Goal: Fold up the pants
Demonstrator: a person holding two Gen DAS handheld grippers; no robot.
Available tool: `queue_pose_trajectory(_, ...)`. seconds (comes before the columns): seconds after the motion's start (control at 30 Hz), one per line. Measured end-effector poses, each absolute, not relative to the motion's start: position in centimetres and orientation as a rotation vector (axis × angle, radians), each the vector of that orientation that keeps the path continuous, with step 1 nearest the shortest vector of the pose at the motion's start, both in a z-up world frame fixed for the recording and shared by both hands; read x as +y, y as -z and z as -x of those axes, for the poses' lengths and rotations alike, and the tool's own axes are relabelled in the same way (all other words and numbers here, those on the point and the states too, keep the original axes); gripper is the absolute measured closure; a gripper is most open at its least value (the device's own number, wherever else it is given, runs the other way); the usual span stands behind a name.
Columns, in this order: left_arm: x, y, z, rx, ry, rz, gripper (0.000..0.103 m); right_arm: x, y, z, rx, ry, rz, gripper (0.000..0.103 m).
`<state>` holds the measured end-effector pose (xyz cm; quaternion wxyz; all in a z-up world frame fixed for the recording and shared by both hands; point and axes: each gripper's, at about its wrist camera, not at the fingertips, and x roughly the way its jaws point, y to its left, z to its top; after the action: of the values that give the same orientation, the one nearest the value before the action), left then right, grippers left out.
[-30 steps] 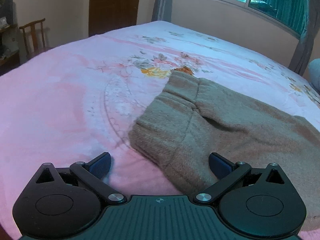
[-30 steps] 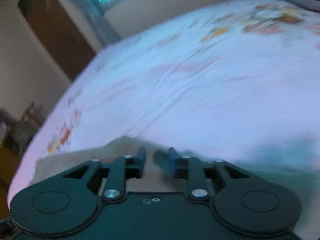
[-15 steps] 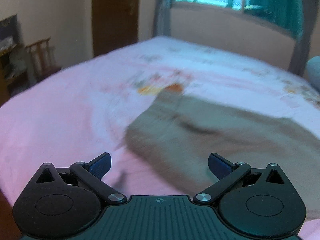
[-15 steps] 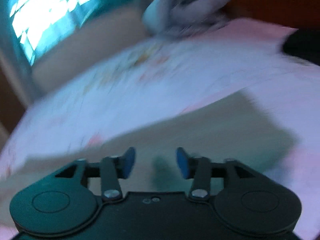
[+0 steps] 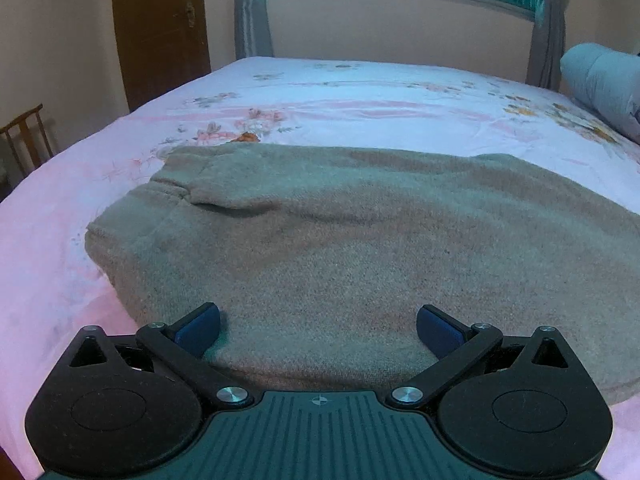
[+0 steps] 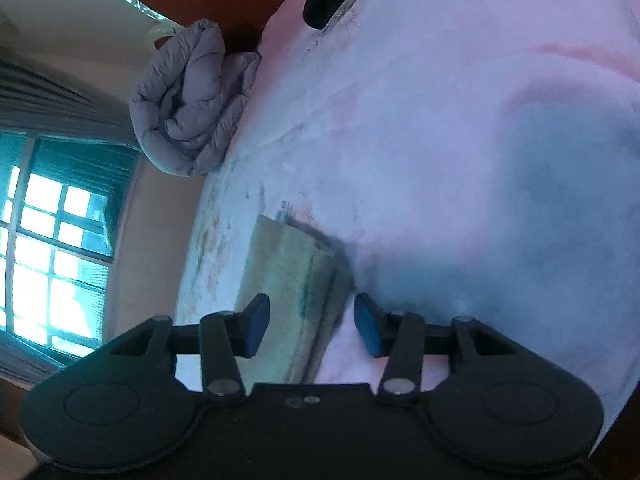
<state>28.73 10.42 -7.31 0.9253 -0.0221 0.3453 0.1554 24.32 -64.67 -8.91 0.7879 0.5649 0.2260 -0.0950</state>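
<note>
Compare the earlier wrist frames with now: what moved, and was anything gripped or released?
The right gripper rolled and swung to the layered end of the tan fleece pants; its jaws, nearly shut before, opened then narrowed slightly, pads off the cloth. The left gripper slid over the pants, open and empty. The pants stayed flat on the pink floral bedsheet.

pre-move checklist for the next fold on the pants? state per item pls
1. Left hand-held gripper open and empty: ok; blue pads apart over the pants, nothing pinched.
2. Right hand-held gripper empty: ok; its jaws have just been closing a little, pants edge lies between the pads, not pressed.
3. Pants lying flat on the bed: ok, folded lengthwise, waistband at left.
4. Layers aligned at right end: cannot tell, blurred.
5. Rolled quilt apart from the pants: ok.
</note>
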Motion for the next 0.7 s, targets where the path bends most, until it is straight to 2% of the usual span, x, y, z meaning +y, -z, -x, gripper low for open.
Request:
queue_pose_trajectory(0.17,10.3,7.3,-29.1,0.718,-0.325,0.045,0.000,-65.6,9.1,-25.3,0.481,0.145,-1.196,0.066)
queue_pose_trajectory(0.2,10.2,7.3,-29.0,0.717,-0.327,0.043,0.000,-65.6,9.4,-25.4,0.484,0.145,-1.180,0.073)
queue_pose_trajectory(0.23,10.2,7.4,-28.9,0.716,-0.328,0.042,0.000,-65.7,9.6,-25.9,0.493,0.152,-1.174,0.089)
queue_pose_trajectory(0.27,10.2,7.5,-28.9,0.716,-0.327,0.041,0.000,-65.8,9.9,-25.9,0.512,0.174,-1.176,0.096)
queue_pose_trajectory(0.37,9.9,6.8,-28.9,0.726,-0.350,0.035,0.000,-65.6,8.6,-26.5,0.550,0.180,-1.098,0.095)
queue_pose_trajectory(0.47,6.0,3.4,-28.2,0.578,-0.313,0.088,0.001,-64.9,7.2,-27.0,0.583,0.203,-1.005,0.095)
queue_pose_trajectory(0.57,-3.1,1.6,-29.7,0.566,-0.123,0.076,0.000,-64.6,6.6,-27.0,0.570,0.207,-0.990,0.095)
queue_pose_trajectory(0.7,-17.2,3.7,-31.3,0.644,0.072,-0.019,0.000,-64.4,5.8,-27.0,0.581,0.210,-0.952,0.095)
